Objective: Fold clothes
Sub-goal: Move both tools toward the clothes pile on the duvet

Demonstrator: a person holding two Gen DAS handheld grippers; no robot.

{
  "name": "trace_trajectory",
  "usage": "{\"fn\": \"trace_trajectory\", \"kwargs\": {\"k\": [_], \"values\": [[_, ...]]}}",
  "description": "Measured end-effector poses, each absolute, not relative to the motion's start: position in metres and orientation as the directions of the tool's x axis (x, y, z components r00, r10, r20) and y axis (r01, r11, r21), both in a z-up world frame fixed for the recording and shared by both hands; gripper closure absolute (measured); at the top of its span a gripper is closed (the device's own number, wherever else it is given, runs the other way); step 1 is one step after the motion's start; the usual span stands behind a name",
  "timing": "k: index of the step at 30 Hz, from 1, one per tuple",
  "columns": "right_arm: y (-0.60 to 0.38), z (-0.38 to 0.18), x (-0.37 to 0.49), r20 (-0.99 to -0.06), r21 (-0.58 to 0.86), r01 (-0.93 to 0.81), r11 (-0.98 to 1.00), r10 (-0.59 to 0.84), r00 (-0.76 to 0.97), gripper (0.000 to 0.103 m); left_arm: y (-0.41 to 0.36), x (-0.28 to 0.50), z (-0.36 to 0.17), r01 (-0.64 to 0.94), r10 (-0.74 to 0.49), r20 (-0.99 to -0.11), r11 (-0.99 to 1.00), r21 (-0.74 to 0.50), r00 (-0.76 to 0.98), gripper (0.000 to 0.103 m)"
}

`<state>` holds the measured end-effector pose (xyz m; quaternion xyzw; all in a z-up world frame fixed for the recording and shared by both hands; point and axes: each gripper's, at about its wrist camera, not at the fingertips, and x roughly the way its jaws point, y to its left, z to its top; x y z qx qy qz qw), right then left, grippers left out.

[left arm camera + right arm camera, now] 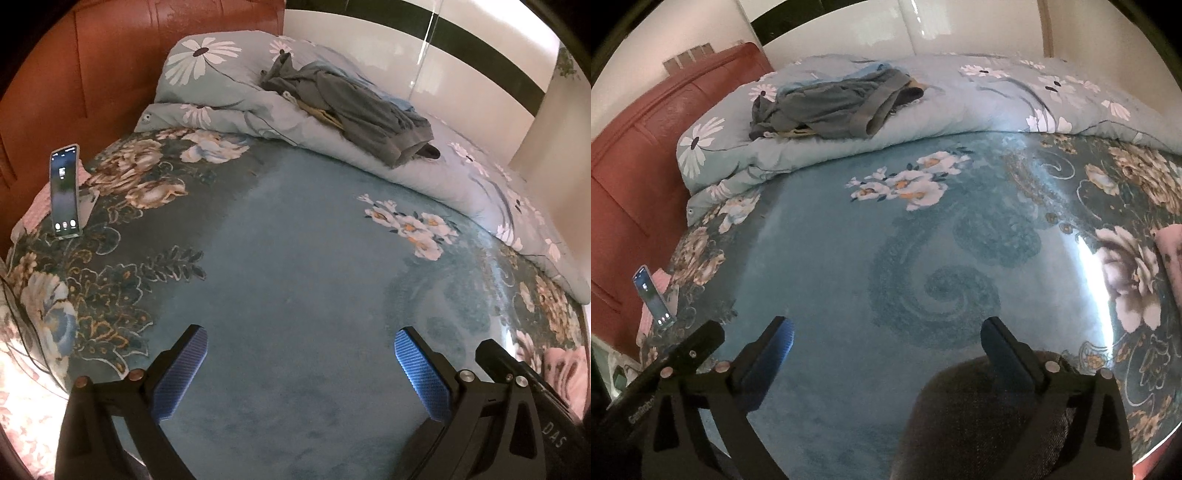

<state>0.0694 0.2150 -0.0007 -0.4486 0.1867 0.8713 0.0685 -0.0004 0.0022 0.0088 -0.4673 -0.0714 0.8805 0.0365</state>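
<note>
A crumpled pile of grey clothes (354, 110) lies on a rolled light-blue flowered quilt (229, 96) at the far side of the bed; it also shows in the right wrist view (834, 107). Something yellow and something light blue peek out from under the grey. My left gripper (301, 341) is open and empty, low over the teal bedspread (295, 240), far from the clothes. My right gripper (886, 334) is open and empty too, over the same bedspread (831, 258). Part of the right gripper (517, 369) shows at the left view's lower right.
A phone (65, 190) stands propped at the bed's left edge, also in the right wrist view (653, 297). A red-brown headboard (92, 74) runs along the left. A white wardrobe (461, 62) stands behind the bed. A dark knee (979, 417) shows near my right gripper.
</note>
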Motion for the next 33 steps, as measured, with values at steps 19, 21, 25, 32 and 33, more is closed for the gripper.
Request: {"fn": "trace_trajectory", "kwargs": {"k": [19, 21, 25, 32, 33], "values": [[0.216, 0.035, 0.087, -0.689, 0.320, -0.217, -0.922, -0.069, -0.721, 0.000, 0.009, 0.023, 0.044, -0.003, 0.053, -0.753, -0.998, -0.067, -0.656, 0.000], [0.214, 0.043, 0.088, -0.673, 0.314, -0.203, -0.927, -0.066, -0.737, 0.000, 0.006, 0.024, 0.048, 0.008, 0.052, -0.746, -0.997, -0.077, -0.664, 0.000], [0.219, 0.057, 0.092, -0.622, 0.348, -0.211, -0.913, -0.056, -0.781, 0.000, -0.004, 0.026, 0.054, 0.023, 0.060, -0.729, -0.994, -0.103, -0.682, 0.000], [0.225, 0.090, 0.098, -0.485, 0.323, -0.216, -0.921, 0.034, -0.874, 0.000, -0.020, 0.027, 0.059, 0.058, 0.053, -0.673, -0.988, -0.141, -0.737, 0.000], [0.225, 0.094, 0.099, -0.467, 0.316, -0.220, -0.923, 0.051, -0.883, 0.000, -0.023, 0.028, 0.059, 0.063, 0.057, -0.663, -0.986, -0.155, -0.746, 0.000]]}}
